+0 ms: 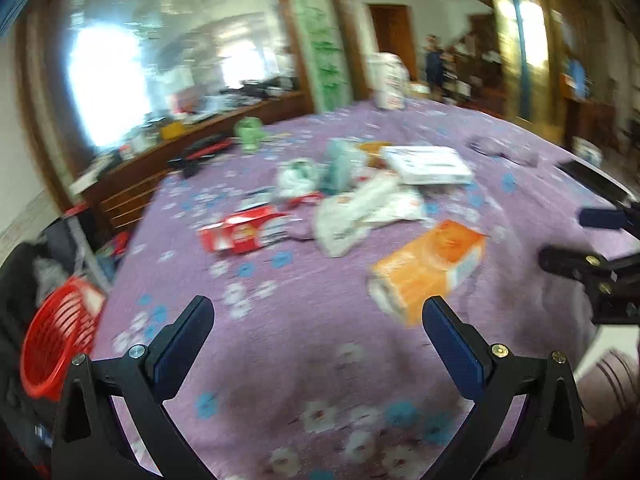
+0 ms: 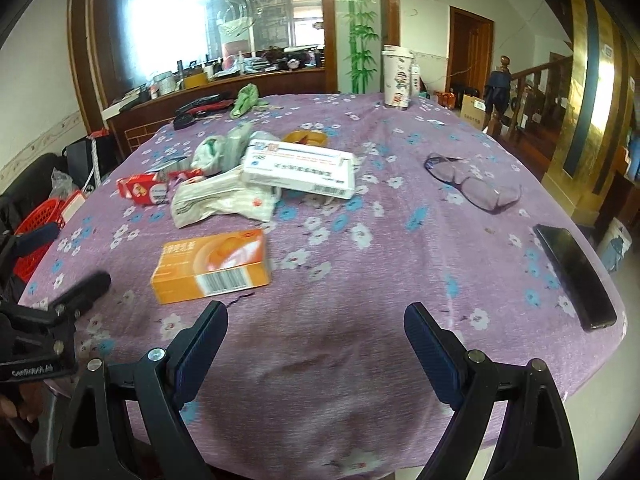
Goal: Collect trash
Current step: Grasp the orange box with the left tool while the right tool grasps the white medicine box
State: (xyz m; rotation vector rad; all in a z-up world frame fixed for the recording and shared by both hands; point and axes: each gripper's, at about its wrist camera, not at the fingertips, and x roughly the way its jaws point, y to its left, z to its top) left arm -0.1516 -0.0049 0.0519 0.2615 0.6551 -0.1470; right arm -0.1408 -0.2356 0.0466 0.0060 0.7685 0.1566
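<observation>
Collection not yet begun: left gripper [image 1: 318, 316] and right gripper [image 2: 316, 322], jaws wide open and empty, hover over the near counter [image 2: 360, 344]; orange box [image 2: 212, 266] lies nearest, remaining litter behind it; next move, by judgement, closing on that box for the red basket [image 1: 56, 344].

Blur on the left, cut-off edges on both sides

The left wrist view is smeared: print on the orange box [image 1: 430, 266] and red box [image 1: 240, 234] is unreadable. The red basket [image 1: 56, 344] is partly hidden behind the table edge; the phone [image 2: 576, 278] shows only as a cropped sliver there.
</observation>
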